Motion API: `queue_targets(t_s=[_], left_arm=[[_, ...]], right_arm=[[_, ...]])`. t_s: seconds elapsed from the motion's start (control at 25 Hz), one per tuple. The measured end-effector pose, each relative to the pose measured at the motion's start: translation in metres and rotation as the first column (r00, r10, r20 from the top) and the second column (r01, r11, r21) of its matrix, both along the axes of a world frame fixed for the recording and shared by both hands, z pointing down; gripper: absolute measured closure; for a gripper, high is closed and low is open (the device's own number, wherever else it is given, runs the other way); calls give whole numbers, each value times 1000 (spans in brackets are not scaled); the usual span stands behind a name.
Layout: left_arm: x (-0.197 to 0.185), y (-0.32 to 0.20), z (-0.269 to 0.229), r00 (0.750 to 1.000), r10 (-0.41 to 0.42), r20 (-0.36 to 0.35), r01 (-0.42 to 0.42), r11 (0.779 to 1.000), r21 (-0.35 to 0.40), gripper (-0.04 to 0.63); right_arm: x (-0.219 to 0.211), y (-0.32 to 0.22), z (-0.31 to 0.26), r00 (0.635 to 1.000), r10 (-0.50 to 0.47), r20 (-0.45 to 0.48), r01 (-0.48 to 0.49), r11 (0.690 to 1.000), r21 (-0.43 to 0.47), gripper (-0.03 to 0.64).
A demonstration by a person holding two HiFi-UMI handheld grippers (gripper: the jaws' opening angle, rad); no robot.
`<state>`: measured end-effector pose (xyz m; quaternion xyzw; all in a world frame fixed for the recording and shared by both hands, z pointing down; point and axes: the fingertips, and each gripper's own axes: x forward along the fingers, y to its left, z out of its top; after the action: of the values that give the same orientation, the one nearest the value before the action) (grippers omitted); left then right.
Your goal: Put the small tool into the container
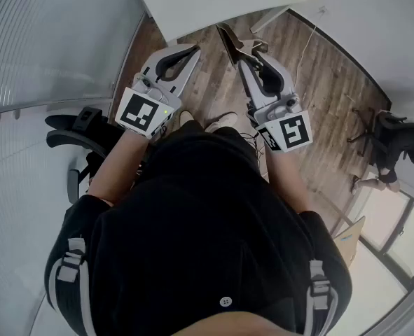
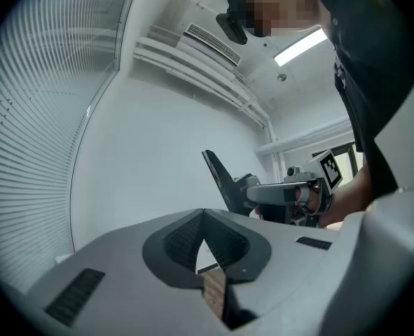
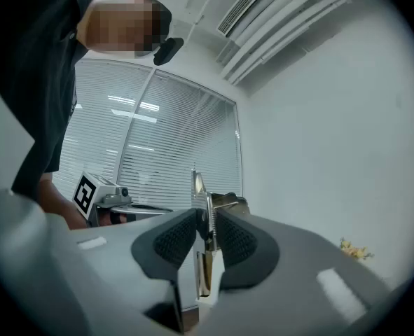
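Just ahead of the fingers, the edge of a white table (image 1: pixel 214 9) is seen, and open wooden floor (image 1: pixel 319 82) is seen below both tips. The left gripper (image 2: pixel 204 214) is held level with its fingers (image 2: pixel 182 242) shut tip to tip, and nothing is held in them. The right gripper (image 3: pixel 205 219) is held level beside it, with a gap between the two. Its fingers (image 3: pixel 175 240) are closed on the small tool (image 3: pixel 198 191), a thin flat piece that sticks out past the tips. A black chair (image 1: pixel 80 128) is seen near the outer side of the left fingers. Far to the right of the right fingers, another person (image 1: pixel 396 145) is seated. A white wall (image 2: pixel 164 138) and window blinds (image 3: pixel 171 138) are seen around the room.
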<state>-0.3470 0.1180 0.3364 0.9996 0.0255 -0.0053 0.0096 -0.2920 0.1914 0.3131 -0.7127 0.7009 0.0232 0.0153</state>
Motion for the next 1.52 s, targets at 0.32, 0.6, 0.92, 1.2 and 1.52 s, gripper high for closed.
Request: queue_targets(t_s=[0.32,0.6,0.92,1.2,1.52], left_arm=[[2,13,-2,1000,6,-1,-6,1000,5,588],[11,22,-2,1000,5,6,-5,1000,7,588],[35,26,0,999,-35,22,34,999,15,588],[69,27,-2,998,-51,28,50,998,27,588],[116,27,-4,997,-71,36,70,997,36,588]], right_arm=[[2,13,-1,999,-4,54,3,1000,24,517],[14,20,2,998,-7,65,5,1000,21,517],[42,24,10,995,-33,92,30,999,31,519],[77,24,8,994,-58,95,54,997,48,520],[121,19,12,991,-87,101,83,996,45,520]])
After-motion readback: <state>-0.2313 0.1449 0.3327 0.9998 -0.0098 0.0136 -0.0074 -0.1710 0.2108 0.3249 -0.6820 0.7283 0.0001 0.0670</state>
